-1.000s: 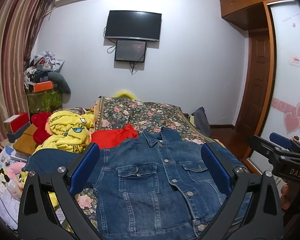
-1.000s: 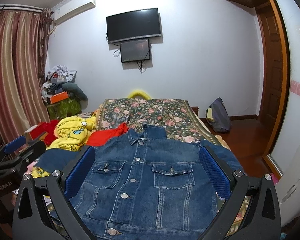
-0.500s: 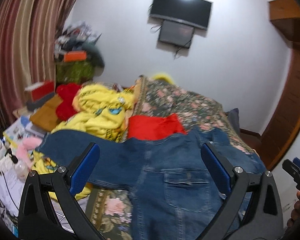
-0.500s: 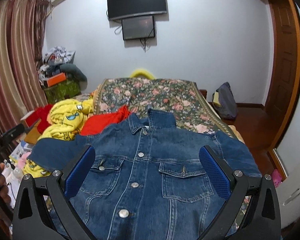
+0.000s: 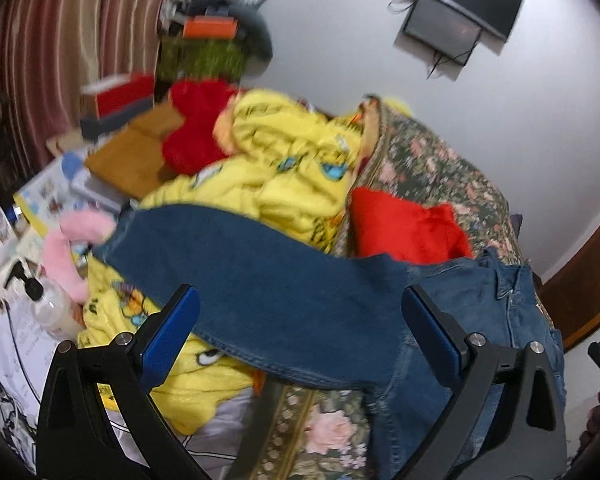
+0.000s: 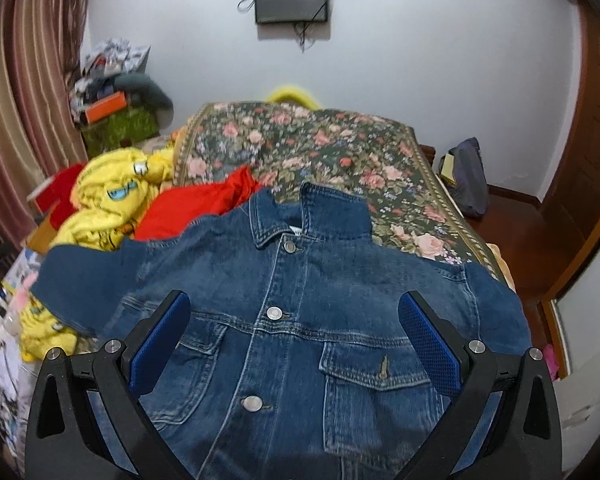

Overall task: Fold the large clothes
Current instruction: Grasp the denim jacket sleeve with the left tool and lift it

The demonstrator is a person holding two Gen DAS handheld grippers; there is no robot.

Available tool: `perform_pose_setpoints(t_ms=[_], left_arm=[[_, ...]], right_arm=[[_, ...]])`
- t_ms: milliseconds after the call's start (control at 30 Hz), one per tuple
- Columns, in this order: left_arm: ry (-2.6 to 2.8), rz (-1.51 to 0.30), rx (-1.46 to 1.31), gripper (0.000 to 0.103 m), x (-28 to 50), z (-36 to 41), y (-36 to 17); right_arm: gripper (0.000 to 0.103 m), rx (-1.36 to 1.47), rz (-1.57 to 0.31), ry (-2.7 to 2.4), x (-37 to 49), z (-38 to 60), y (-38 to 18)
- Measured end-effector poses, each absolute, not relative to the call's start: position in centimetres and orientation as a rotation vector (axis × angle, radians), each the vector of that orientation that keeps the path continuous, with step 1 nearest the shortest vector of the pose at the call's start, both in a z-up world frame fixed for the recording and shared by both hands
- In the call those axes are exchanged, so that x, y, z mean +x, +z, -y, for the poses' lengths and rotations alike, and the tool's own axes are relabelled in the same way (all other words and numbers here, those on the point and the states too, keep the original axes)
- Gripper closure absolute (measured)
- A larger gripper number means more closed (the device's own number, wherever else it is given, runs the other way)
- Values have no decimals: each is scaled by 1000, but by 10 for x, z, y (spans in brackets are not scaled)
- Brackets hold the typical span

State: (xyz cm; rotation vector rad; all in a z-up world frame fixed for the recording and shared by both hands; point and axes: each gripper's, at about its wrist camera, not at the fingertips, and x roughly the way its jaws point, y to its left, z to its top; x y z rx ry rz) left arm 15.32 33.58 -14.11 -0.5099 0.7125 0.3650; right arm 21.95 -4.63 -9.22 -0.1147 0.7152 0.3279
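1. The dark blue denim jacket with metal buttons lay front-up and buttoned on the bed with the floral tapestry cover, collar toward the far wall, its body flat and both chest pockets showing

2. Over the last second the left gripper had swung away from the jacket's body toward the sleeve stretched out on that side; its view was blurred by the motion. The right gripper had dropped lower over the chest

3. I judge this as the approach to the first fold: the left side was lining up on the sleeve, probably to bring it across the front, and no fold had yet been made

4. The jaws of both grippers stood wide apart, blue pads clear of the cloth, holding nothing

5. The denim looked thick and stiff, with raised seams, flap pockets and a firm collar, so it should hold a crease but resist a shallow pinch

6. The outstretched sleeve rested over a rumpled, puffy yellow cartoon-print garment, an uneven bed for a grasp

7. A soft red cloth lay just beyond the shoulder, touching the jacket's edge

8. Further left sat boxes, a clear pump bottle and a striped curtain
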Motion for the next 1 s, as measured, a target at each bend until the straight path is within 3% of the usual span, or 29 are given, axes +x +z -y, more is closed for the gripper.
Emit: perform_pose_setpoints(t_ms=[467,600,833,867,1000], left_arm=[[404,-946,-741,26,160,-433,-251],[417,-971,-797,39,166,-450,-271],[448,-974,-804,44,174,-461,-287],[455,-971,-803,46,175,-462,-287],[513,-958,-723,77,177,-459,-273]], right_arm=[[0,-193,-855,366,252,22,-128],[0,-196,-867,366,254,20,-131],[0,-186,-879,356,256,20,-133],[0,-183,-881,357,256,20,-133],[0,-179,-880,355,253,20,-131]])
